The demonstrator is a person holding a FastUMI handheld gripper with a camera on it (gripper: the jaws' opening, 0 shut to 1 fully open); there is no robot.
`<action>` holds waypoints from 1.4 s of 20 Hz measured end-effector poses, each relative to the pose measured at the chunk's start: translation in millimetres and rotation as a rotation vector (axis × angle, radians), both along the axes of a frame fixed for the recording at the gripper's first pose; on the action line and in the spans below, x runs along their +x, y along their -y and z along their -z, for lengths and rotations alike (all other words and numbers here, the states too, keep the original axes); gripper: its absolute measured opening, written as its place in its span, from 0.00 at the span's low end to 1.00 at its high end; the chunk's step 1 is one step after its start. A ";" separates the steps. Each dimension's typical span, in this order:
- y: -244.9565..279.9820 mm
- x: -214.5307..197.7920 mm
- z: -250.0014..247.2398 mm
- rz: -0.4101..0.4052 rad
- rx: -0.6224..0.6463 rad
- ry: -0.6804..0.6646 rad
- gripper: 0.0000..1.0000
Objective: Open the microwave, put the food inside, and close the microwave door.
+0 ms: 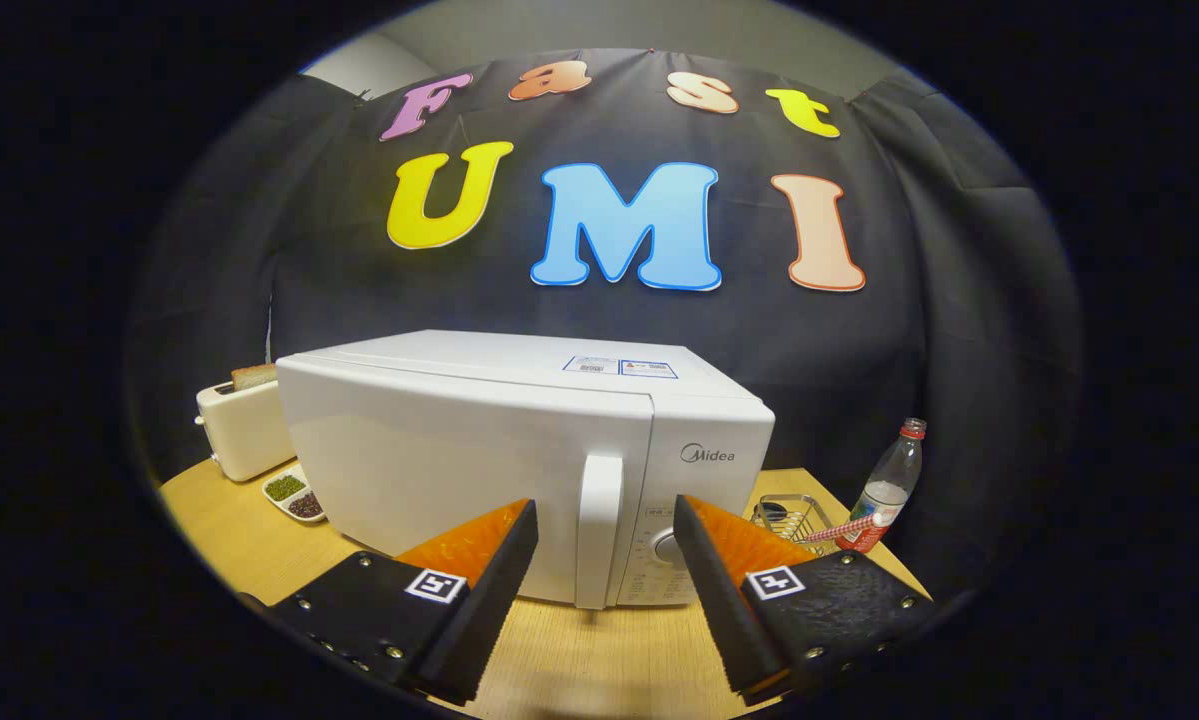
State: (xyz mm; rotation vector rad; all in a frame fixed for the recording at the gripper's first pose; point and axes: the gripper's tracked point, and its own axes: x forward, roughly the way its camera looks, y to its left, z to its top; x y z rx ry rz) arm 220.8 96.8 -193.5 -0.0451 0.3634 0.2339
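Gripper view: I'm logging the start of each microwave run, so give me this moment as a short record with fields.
microwave: white, on the wooden table, door shut
door handle: vertical bar, just ahead of the gap between the fingers, not touched
gripper: fingers open, holding nothing
toaster: left of the microwave, bread slice in its slot
dish: two compartments, between toaster and microwave
wire basket: right of the microwave
bottle: clear, beside the basket
task stage: door not yet opened

White microwave (479,460), door closed, upright.

Toaster (242,430), divided dish (294,494), wire basket (792,517), bottle (890,487).
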 end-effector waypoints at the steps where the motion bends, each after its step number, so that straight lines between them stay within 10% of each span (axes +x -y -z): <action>1: -4.3 2.2 3.7 -0.010 0.006 -0.008 0.82; 6: -14.2 9.5 20.2 -0.026 0.002 -0.061 0.65; 8: -11.5 11.9 24.8 -0.017 0.016 -0.064 0.40; 15: -10.5 14.0 26.1 0.009 0.020 -0.105 0.18; 28: -10.0 -22.7 18.6 -0.026 -0.019 -0.112 0.08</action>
